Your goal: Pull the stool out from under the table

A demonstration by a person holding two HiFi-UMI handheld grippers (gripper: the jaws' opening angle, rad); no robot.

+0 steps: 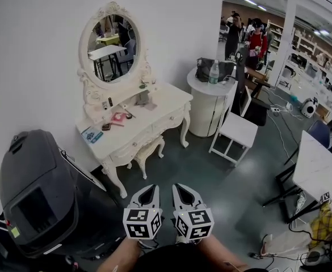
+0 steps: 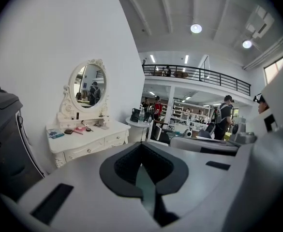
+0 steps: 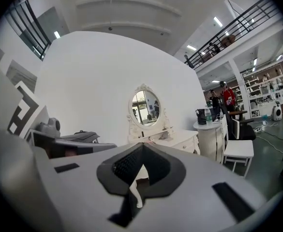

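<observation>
Two grippers hang side by side over the grey floor, in front of the desk [image 1: 164,103] and well apart from it. The left gripper [image 1: 147,191] has its jaws pressed together with nothing between them, and its own view shows the tips meeting [image 2: 142,147]. The right gripper [image 1: 184,190] is likewise closed on nothing [image 3: 142,148]. The stool [image 1: 146,150] stands tucked under the desk's front edge, between the desk legs, with only its seat edge and front legs showing. Neither gripper touches it. An oval mirror [image 1: 110,41] rises along the desk's back edge. A pink thing [image 1: 118,118] lies near the middle of the top, and a blue packet [image 1: 91,134] lies by the left end. Beyond the desk's right end stands a round white cabinet [image 1: 206,109] with a bottle [image 1: 213,72] on it.
</observation>
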